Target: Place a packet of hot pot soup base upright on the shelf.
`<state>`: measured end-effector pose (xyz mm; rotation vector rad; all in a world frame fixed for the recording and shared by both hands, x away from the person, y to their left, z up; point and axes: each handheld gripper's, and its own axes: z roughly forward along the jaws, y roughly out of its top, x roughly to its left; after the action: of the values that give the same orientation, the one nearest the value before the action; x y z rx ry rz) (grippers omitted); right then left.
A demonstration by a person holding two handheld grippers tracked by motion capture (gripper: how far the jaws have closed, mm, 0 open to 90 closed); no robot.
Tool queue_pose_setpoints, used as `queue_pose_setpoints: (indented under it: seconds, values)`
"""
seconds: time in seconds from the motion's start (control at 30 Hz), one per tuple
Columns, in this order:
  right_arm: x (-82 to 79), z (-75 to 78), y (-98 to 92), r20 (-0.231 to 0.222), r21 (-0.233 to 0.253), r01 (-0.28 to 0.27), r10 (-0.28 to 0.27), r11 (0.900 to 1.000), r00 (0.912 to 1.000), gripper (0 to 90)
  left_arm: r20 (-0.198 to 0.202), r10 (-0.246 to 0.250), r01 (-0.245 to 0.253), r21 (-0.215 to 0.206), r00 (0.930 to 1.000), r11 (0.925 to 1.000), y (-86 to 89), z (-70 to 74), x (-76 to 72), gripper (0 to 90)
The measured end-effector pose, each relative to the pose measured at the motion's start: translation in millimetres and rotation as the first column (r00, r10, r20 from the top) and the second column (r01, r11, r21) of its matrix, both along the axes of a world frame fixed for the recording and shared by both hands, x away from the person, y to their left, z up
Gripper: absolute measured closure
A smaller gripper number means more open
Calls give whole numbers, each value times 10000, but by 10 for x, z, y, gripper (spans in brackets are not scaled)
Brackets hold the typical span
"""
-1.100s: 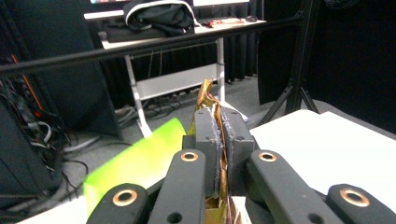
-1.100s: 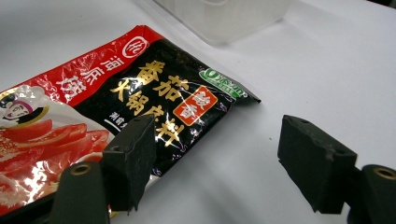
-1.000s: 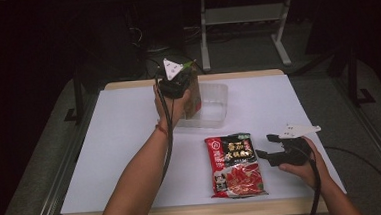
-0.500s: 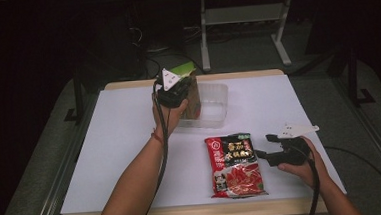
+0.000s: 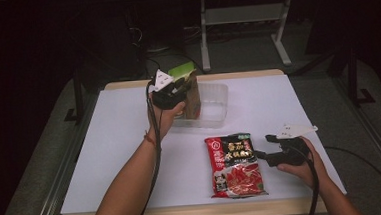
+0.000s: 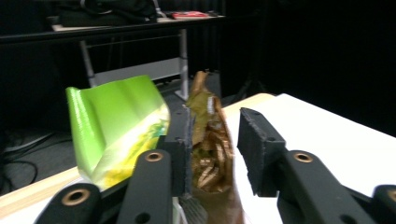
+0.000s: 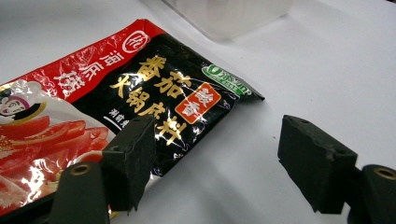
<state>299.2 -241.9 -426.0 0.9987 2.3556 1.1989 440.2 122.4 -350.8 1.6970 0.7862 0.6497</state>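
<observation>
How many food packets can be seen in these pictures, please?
3: a red and black packet flat on the table beside the right gripper; a brown packet and a green packet at the left gripper.

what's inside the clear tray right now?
The brown packet stands upright at the left end of the clear plastic tray, with the left gripper at it. The rest of the tray looks bare. The part behind the packet and hand is hidden.
</observation>
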Motion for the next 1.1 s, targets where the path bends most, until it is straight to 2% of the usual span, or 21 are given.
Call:
queue_pose_setpoints:
  seconds: [0.1, 0.2, 0.43, 0.67, 0.73, 0.97, 1.1]
  values:
    - [3, -5, 0, -26, -6, 26, -26, 10000, 10000, 269, 214, -379, 376, 169, 9991, 9991, 33, 39, -71, 600]
    - [4, -11, 1, -42, -40, 32, -32, 10000, 10000, 269, 261, -641, 633, 281, 9976, 9976, 87, 70, -136, 585]
    - [9, -20, 14, -58, -88, -1, 1, 10000, 10000, 269, 448, -1019, 977, 882, 9938, 9913, 181, 121, -289, 539]
    - [6, -20, 24, -74, -119, -39, 38, 9999, 10000, 269, 437, -1297, 1241, 1134, 9906, 9858, 266, 122, -425, 503]
    - [2, -20, 27, -100, -130, -36, 35, 9999, 9999, 269, 409, -1584, 1524, 1225, 9865, 9807, 298, 105, -476, 531]
    - [-12, -13, 46, -39, -205, -89, 89, 9997, 10000, 269, 311, -2014, 1923, 1852, 9790, 9637, 401, 17, -688, 481]
    - [-14, -16, 60, -48, -233, -108, 107, 9997, 9999, 269, 116, -2228, 2158, 2043, 9748, 9548, 462, -48, -785, 456]
